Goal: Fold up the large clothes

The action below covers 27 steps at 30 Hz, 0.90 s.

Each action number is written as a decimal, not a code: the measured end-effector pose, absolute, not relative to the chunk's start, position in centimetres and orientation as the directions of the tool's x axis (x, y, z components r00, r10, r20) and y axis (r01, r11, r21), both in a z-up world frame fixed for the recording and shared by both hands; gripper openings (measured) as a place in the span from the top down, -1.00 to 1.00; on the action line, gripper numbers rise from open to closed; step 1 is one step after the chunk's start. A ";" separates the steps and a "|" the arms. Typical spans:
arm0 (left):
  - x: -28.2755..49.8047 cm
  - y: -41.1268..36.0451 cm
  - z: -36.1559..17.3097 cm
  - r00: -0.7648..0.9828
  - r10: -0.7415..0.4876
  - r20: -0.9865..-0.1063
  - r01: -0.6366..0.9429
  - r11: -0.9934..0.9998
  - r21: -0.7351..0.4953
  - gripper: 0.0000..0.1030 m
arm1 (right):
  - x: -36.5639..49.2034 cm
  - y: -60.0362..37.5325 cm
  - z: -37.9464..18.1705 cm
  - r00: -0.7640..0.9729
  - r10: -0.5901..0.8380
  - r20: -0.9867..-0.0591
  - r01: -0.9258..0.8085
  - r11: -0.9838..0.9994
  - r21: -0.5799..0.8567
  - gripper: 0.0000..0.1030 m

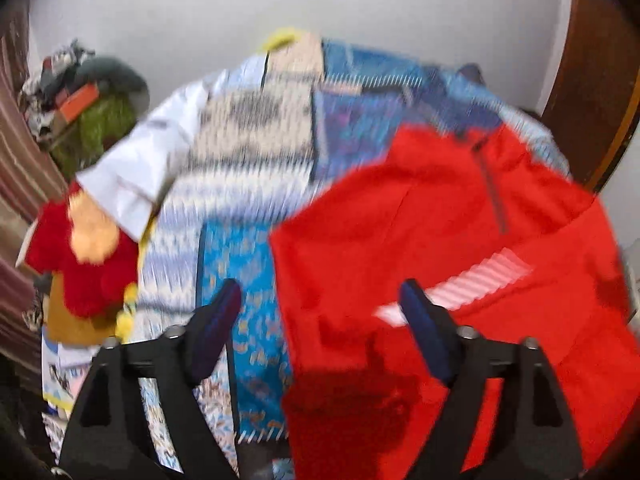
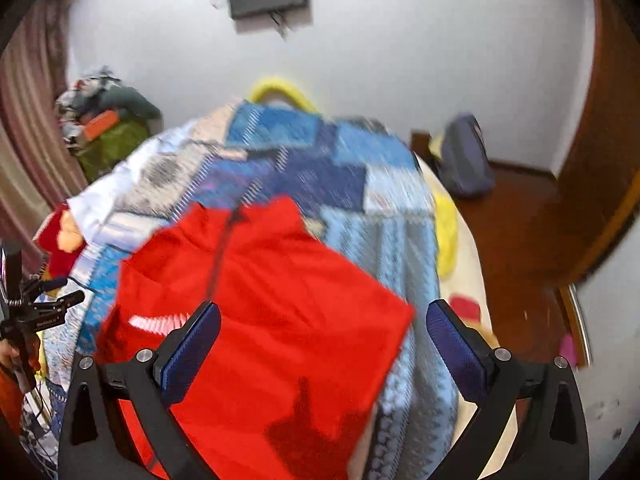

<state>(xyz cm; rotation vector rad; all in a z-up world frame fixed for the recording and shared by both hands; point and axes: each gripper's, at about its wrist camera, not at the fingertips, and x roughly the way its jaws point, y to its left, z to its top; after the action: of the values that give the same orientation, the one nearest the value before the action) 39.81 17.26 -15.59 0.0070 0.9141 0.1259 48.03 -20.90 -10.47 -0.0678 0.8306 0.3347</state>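
A red garment [image 2: 260, 300] with a dark zip at its collar and a white striped mark lies spread flat on a bed covered by a blue patchwork bedspread [image 2: 360, 208], toward the bed's near edge. The left gripper [image 1: 320, 328] hangs above the garment's near left part, jaws wide with nothing between them. The right gripper [image 2: 324, 344] hangs above its near right corner, jaws spread wide and empty. Both views are blurred. A white cloth [image 1: 136, 176] lies at the bed's left edge.
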 end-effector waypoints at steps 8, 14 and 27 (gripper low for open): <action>46.5 14.9 -13.8 0.634 0.016 -0.773 -0.030 1.000 -0.004 -0.94 | 52.5 -16.6 -10.9 0.591 0.377 -0.713 -0.395 0.906 0.152 -1.00; 53.1 14.6 -17.9 0.551 -0.092 -0.830 0.002 0.994 -0.109 -0.94 | 59.9 -14.7 -16.8 0.464 0.389 -0.796 -0.341 0.907 0.245 -1.00; 63.6 13.1 -25.2 0.484 -0.222 -0.847 -0.037 0.961 -0.274 -0.40 | 69.6 -11.2 -26.7 0.307 0.458 -0.834 -0.287 0.880 0.378 -0.20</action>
<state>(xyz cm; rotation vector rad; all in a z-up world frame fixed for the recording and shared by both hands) 63.64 13.10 -25.25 -0.2703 1.0635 -0.1142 69.60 -11.22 -26.69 0.1693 1.1595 0.4955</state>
